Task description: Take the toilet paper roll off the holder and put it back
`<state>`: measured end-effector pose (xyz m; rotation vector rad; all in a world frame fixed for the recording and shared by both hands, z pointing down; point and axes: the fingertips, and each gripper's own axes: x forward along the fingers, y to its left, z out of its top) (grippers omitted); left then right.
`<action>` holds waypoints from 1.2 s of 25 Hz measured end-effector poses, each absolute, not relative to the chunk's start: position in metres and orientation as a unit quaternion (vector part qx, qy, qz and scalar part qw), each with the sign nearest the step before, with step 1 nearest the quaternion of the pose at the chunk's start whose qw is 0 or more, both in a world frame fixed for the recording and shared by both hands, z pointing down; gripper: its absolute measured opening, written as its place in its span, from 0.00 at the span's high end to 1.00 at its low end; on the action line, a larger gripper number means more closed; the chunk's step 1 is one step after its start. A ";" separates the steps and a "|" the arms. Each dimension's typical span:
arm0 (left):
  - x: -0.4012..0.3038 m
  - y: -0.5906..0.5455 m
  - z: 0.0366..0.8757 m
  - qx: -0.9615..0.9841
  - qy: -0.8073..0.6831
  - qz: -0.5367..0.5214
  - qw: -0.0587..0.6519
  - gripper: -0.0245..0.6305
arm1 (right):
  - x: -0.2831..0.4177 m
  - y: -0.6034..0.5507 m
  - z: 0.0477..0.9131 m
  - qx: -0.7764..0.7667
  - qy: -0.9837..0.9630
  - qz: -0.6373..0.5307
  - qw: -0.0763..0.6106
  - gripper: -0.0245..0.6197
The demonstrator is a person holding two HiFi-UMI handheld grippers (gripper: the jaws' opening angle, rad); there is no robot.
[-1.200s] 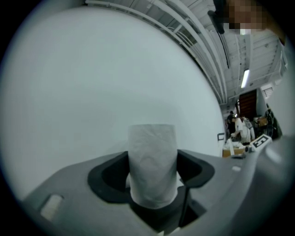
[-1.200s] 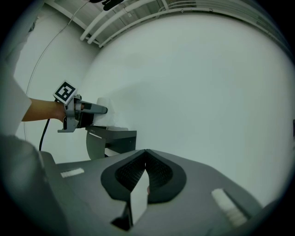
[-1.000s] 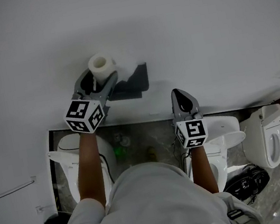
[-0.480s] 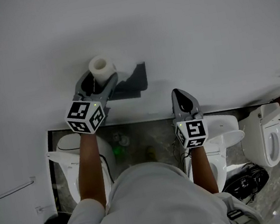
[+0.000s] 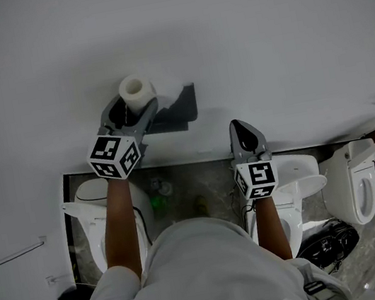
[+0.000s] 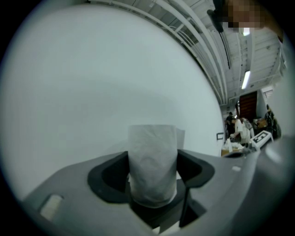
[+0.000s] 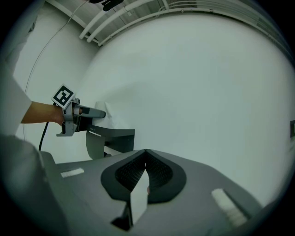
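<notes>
clamping the toilet paper roll [image 5: 136, 89] between the left gripper [image 5: 133, 106] pads, holding its long axis vertical, core hole facing up, hanging just left of the grey holder [image 5: 180, 108], fronting bare white wall [image 5: 267, 31] above and to both sides, right gripper [image 5: 240, 128] pinching shut on nothing, pointing wallward right of the holder

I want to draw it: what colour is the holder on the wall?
Dark grey. The holder shows best in the head view.

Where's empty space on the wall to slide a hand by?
The bare wall right of the right gripper and above the holder is free. It's crowded where the left gripper grips the toilet paper roll beside the holder.
</notes>
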<state>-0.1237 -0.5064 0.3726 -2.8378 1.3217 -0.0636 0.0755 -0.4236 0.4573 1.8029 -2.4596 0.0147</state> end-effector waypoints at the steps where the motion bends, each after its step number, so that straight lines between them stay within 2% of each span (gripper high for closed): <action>1: -0.123 -0.506 0.373 -0.907 0.421 -0.022 0.005 0.49 | 0.075 -0.424 0.457 0.590 -0.806 0.005 0.046 0.96; 16: -0.130 -0.488 0.365 -0.907 0.422 -0.020 0.008 0.43 | 0.067 -0.412 0.444 0.585 -0.810 -0.007 0.040 0.96; 24: -0.147 -0.462 0.358 -0.900 0.436 -0.019 0.024 0.43 | 0.059 -0.397 0.438 0.581 -0.813 -0.007 0.038 0.96; 30: -0.165 -0.431 0.352 -0.895 0.445 -0.011 0.032 0.48 | 0.046 -0.378 0.433 0.576 -0.816 -0.014 0.042 0.96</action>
